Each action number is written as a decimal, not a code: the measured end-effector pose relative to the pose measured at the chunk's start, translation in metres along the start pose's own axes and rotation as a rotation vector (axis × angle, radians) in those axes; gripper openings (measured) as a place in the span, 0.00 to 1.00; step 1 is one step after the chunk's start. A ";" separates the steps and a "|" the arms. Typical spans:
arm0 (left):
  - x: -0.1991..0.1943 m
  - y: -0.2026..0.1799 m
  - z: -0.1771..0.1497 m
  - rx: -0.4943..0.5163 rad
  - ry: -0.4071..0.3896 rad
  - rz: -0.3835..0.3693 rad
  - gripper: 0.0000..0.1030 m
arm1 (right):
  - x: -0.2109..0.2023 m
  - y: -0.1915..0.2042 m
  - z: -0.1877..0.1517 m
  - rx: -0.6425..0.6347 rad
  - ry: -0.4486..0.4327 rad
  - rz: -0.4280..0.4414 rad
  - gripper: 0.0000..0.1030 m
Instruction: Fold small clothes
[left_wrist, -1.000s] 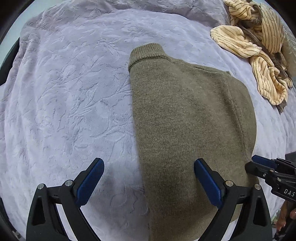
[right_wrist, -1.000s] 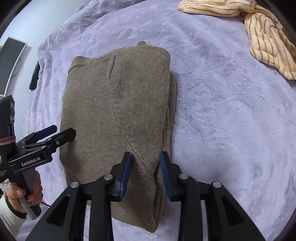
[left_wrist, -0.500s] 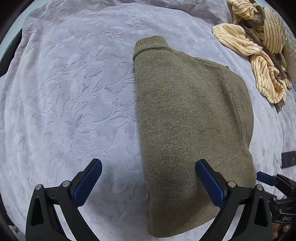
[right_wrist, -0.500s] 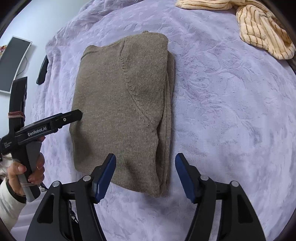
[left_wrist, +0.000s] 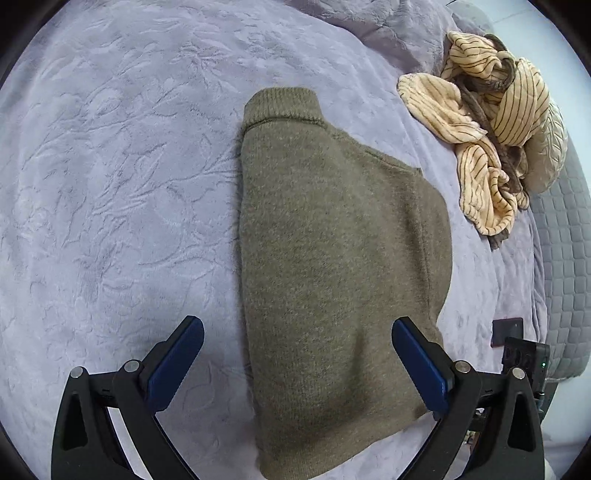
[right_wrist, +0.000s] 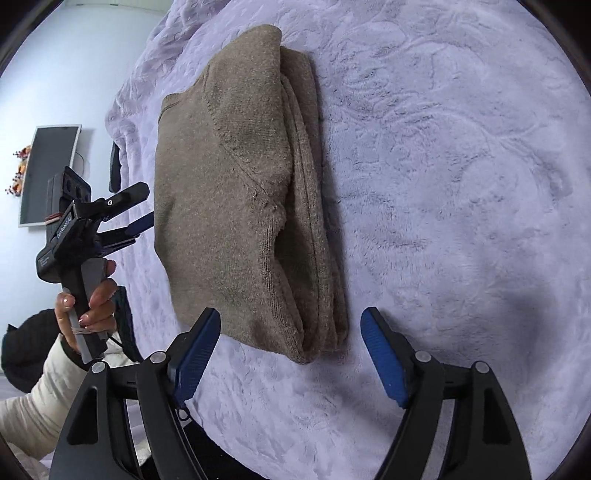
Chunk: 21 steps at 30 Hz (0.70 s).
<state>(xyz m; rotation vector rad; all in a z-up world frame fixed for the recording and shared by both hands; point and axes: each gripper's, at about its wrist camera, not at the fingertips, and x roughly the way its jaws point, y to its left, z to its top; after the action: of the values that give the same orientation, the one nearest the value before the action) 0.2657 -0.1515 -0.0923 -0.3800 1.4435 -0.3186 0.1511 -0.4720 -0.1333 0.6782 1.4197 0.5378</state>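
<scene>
The purple bed carries the folded sweater, its long axis running away from both tools. The right tool, spread and empty, is nearest its layered edge; the left tool is likewise spread.

A bed under a lavender plush blanket embossed with leaves; a folded olive-brown knit sweater lies flat near its middle; a crumpled cream striped garment lies far right.

Two close downward wrist views, shared olive sweater.
</scene>
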 end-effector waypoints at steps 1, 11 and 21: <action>0.001 -0.002 0.004 0.010 -0.003 -0.001 0.99 | 0.003 -0.004 0.001 0.013 0.001 0.026 0.79; 0.028 -0.006 0.030 0.052 0.030 -0.001 0.99 | 0.023 -0.028 0.007 0.079 0.026 0.138 0.79; 0.041 -0.017 0.042 0.078 0.028 -0.041 0.99 | 0.033 -0.021 0.009 0.018 0.045 0.213 0.80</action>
<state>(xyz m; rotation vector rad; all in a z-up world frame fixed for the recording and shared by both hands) 0.3123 -0.1815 -0.1179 -0.3431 1.4480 -0.4137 0.1619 -0.4645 -0.1716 0.8417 1.4038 0.7117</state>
